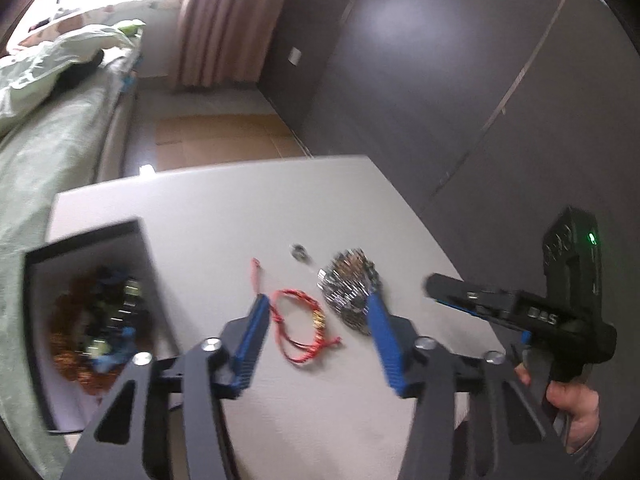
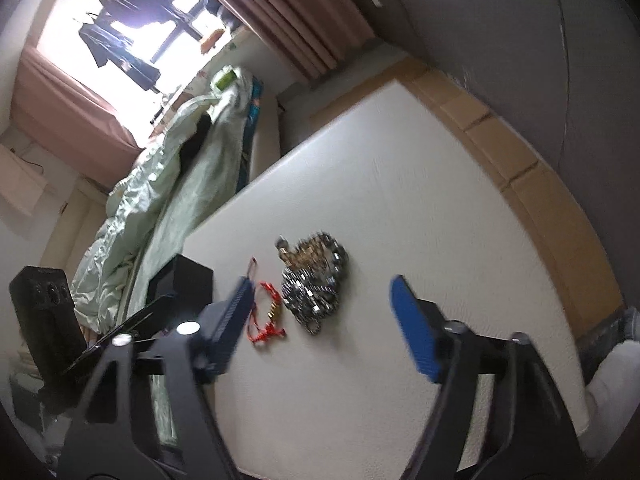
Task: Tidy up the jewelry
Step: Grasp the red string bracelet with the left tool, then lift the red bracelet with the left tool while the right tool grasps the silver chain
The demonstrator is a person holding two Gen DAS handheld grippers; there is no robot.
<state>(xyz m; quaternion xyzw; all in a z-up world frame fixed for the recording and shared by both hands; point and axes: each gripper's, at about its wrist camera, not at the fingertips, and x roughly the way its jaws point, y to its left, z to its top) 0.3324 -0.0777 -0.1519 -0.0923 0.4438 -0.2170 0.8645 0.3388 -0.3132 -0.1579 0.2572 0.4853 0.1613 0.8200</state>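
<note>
Left tool (image 1: 318,312) spread wide above red cord bracelet (image 1: 302,326), right tool (image 2: 324,300) likewise wide, black box (image 1: 86,240) left of bracelet holding tangled beads (image 1: 96,320), silver chain heap (image 1: 350,286) on its right.

The cord bracelet (image 1: 305,327) is red with gold beads, the chain pile (image 1: 351,289) silver (glinting), the box (image 1: 86,240) black with a white interior, the table (image 1: 224,220) white, both grippers' pads (image 1: 385,338) blue.

Two close wrist views angled down, sharing the white table (image 1: 240,220) and red bracelet (image 1: 300,328).
</note>
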